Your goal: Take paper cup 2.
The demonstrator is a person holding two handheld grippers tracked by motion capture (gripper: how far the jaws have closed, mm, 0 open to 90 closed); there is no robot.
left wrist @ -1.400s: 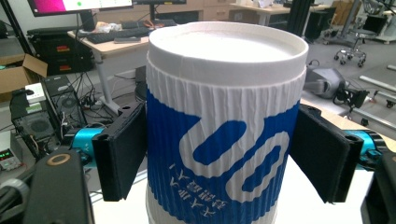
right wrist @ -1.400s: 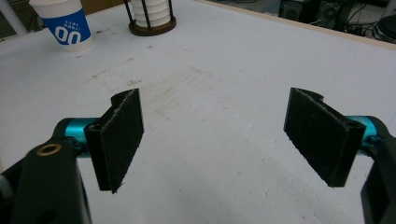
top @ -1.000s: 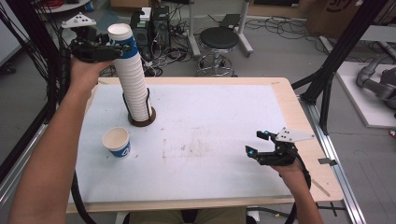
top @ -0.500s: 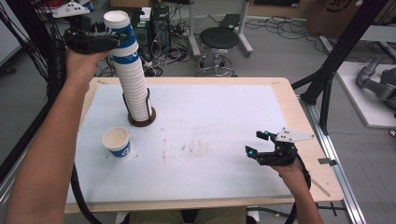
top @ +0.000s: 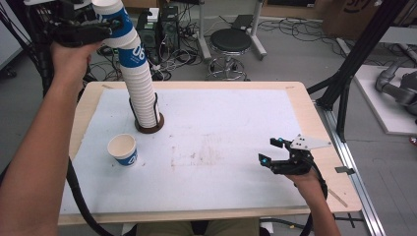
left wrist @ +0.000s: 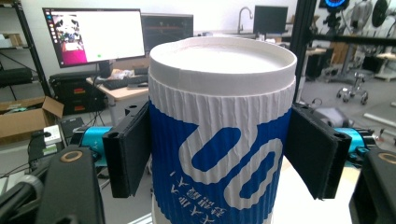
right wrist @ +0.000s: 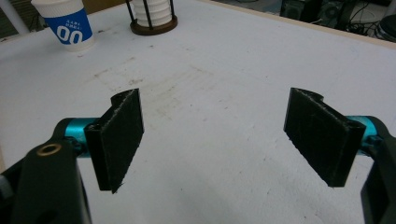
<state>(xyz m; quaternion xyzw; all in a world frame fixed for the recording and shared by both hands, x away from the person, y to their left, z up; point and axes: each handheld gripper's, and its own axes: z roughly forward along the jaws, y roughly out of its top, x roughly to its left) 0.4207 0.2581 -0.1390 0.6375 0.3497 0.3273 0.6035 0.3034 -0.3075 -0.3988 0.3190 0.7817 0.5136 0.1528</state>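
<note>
Cluttered lab floor with cables, a stool and computer towers is lying beyond the wooden table (top: pixel 305 105), whose white mat is carrying a single cup (top: pixel 123 150) at about nine o'clock and a tall cup stack (top: pixel 140 93) in a dark ringed holder (top: pixel 149 127) toward ten o'clock.

Peeling the top cup (left wrist: pixel 219 126) off that stack appears to be the step in hand. The left gripper (top: pixel 81 33) is squeezing this blue-and-white cup just under its rim, its jaws having just been closing onto the ribbed sleeve; in the left gripper view both pads are pressing against the cup's sides. The stack is leaning toward eleven o'clock under the pull, so whether the cup is actually separating from the ones beneath is hard to tell from above.

Next, a straight upward draw is called for, probably with a slight twist, so that only one cup comes free and the holder is not tipping.

The left forearm is stretching high over the table's far-left corner, wrist bent level. The right gripper (top: pixel 275 152) is resting low near four o'clock, jaws standing wide over bare mat, holding nothing.
</note>
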